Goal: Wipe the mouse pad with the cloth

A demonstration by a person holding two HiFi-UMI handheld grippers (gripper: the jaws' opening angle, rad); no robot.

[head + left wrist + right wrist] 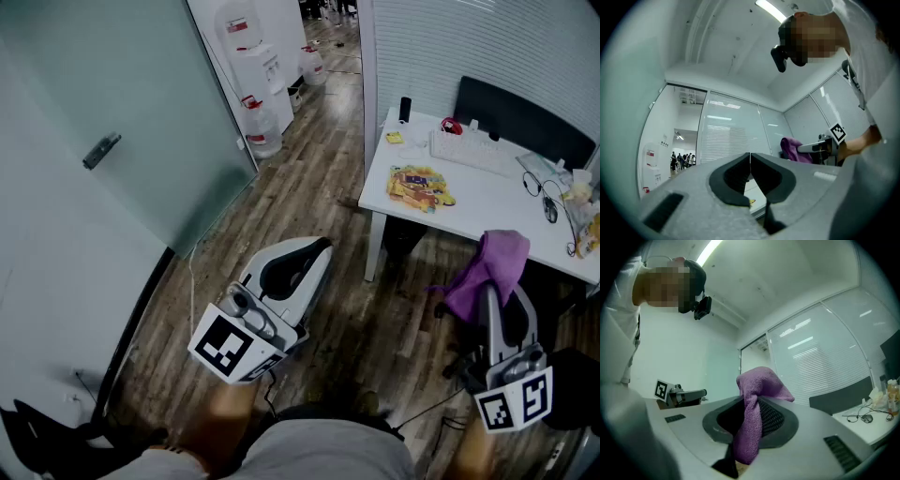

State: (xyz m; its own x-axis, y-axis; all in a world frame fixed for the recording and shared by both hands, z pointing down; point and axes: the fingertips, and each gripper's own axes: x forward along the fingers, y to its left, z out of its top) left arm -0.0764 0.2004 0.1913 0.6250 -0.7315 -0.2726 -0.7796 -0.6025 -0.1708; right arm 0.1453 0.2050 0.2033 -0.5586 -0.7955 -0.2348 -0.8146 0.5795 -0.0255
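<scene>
A purple cloth [494, 263] hangs bunched from my right gripper [490, 292], which is shut on it at the lower right, above the floor and short of the table. In the right gripper view the cloth [756, 394] is pinched between the jaws and drapes down over them, with my right gripper [752, 405] closed around it. A flat colourful pad [420, 186] lies on the near left part of the white table [487, 208]. My left gripper [322, 247] is held over the wooden floor, left of the table, shut and empty; its jaws [750, 160] meet tip to tip.
A white keyboard [472, 151], a small dark bottle [405, 109], a yellow note [394, 137], a wired mouse [550, 212] and a black chair back [521, 118] are at the table. A glass partition [122, 122] and water bottles [262, 127] stand at the left.
</scene>
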